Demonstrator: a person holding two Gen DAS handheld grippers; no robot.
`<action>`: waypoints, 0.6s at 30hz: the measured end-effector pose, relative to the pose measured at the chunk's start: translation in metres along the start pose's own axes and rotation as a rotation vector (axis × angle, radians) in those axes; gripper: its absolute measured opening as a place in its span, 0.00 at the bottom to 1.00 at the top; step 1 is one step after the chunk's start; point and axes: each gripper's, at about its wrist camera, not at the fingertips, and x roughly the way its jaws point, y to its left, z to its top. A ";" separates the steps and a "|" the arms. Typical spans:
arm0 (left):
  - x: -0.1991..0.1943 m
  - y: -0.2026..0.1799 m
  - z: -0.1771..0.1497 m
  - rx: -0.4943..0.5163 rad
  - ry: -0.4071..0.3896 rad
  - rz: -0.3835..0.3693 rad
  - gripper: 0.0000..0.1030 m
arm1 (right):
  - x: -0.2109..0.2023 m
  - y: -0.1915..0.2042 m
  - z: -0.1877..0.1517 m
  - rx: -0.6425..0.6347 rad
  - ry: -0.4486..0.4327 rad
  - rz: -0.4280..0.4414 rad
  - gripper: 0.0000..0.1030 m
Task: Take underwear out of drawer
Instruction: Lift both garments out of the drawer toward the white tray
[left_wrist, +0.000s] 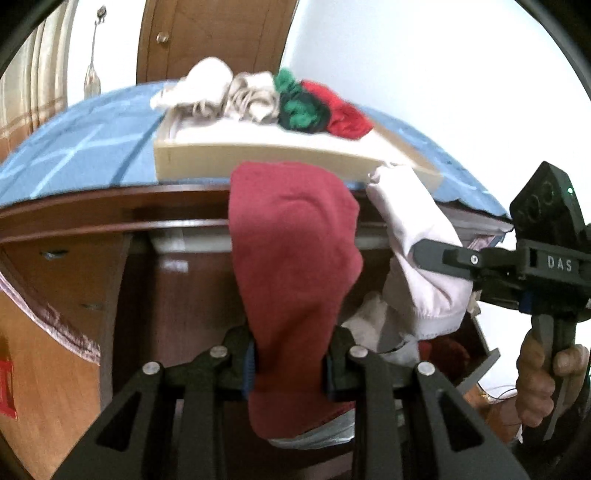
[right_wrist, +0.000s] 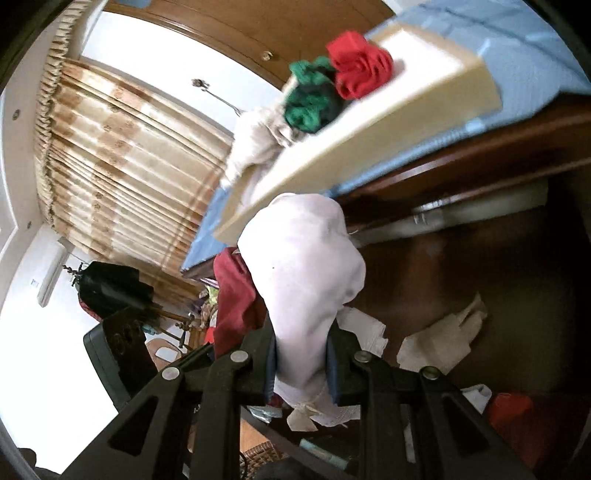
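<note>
My left gripper (left_wrist: 290, 373) is clamped on the dark red underwear (left_wrist: 291, 266), which stands out from the jaws with its long axis toward 12 o'clock. My right gripper (right_wrist: 301, 369) is clamped on the pale white underwear (right_wrist: 306, 266), long axis likewise toward 12. Both pieces are held clear above the open drawer (right_wrist: 461, 280), where more garments remain. Beyond, at 12 o'clock, the cream tray (left_wrist: 258, 155) on the blue cloth (left_wrist: 85, 147) already holds several pieces. I judge the task partly done.
</note>
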 end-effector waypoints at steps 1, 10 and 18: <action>-0.002 -0.001 0.000 0.004 -0.014 -0.005 0.25 | -0.004 0.003 0.001 -0.002 -0.017 0.003 0.23; -0.017 -0.015 0.014 0.022 -0.105 -0.023 0.25 | -0.029 0.008 0.006 -0.001 -0.082 0.003 0.23; -0.028 -0.012 0.042 0.024 -0.168 0.019 0.25 | -0.030 0.035 0.029 -0.051 -0.131 0.024 0.23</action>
